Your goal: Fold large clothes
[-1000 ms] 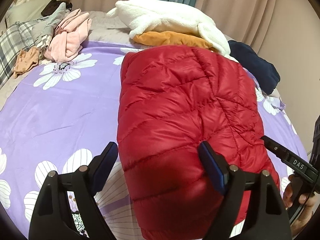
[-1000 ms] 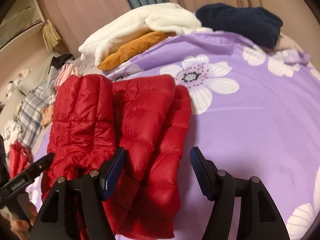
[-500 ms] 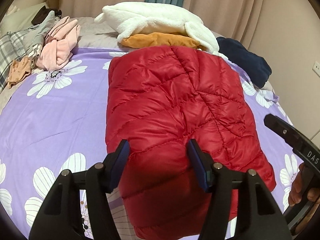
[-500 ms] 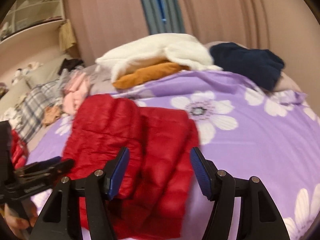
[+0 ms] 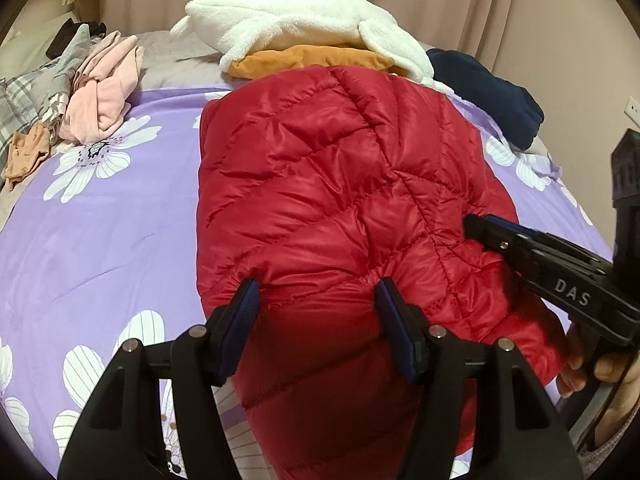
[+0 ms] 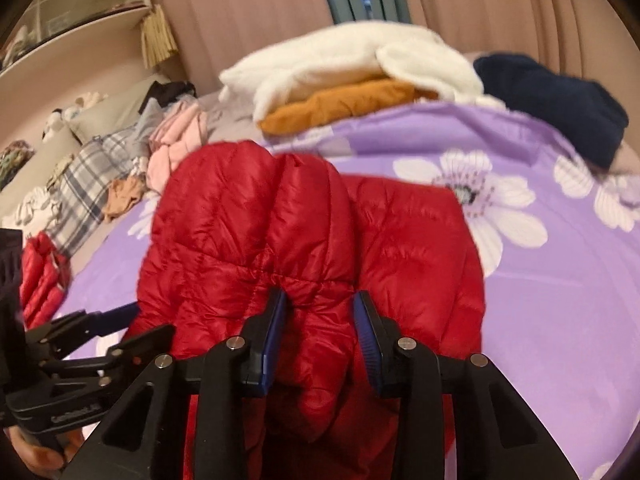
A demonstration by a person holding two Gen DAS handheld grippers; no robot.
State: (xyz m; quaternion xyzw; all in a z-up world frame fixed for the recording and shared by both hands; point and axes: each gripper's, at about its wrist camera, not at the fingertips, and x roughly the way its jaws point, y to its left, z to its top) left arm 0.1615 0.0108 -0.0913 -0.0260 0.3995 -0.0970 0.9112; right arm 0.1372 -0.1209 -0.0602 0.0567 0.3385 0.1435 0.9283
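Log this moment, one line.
left tongs: gripping puffy red quilted jacket | right tongs: just closing, jacket fold between | surface: purple floral bedspread

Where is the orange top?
In both views the orange top lies at the bed's far end, under the white fleece and just behind the red jacket.

Both grippers now pinching the red jacket [image 5: 340,200] — right gripper [image 6: 320,308] freshly narrowed, closer in
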